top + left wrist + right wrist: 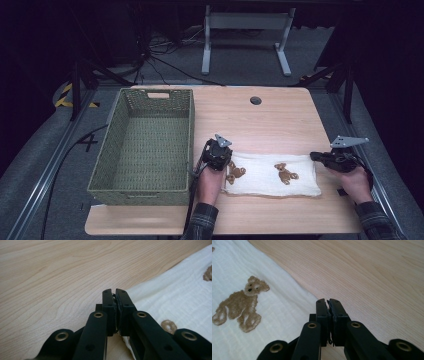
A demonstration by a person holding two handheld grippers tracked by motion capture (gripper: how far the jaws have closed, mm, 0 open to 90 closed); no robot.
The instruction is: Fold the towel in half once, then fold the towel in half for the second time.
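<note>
A white cloth [272,175] printed with brown teddy bears [242,303] lies flat on the wooden table [270,120], near the front edge. My left gripper [215,150] hangs over the cloth's far left corner. In the left gripper view its jaws are pressed together [115,293], the cloth [175,295] lies to their right, and no fabric shows between the pads. My right gripper [315,156] is at the cloth's far right corner, jaws together [327,302]. There the cloth edge [287,290] runs just left of the tips, again with nothing seen between them.
A large green woven basket [190,135] stands on the left half of the table, right beside my left hand. A round cable hole [255,100] is near the far edge. Bare wood stretches behind the cloth. A table frame [245,30] stands on the floor beyond.
</note>
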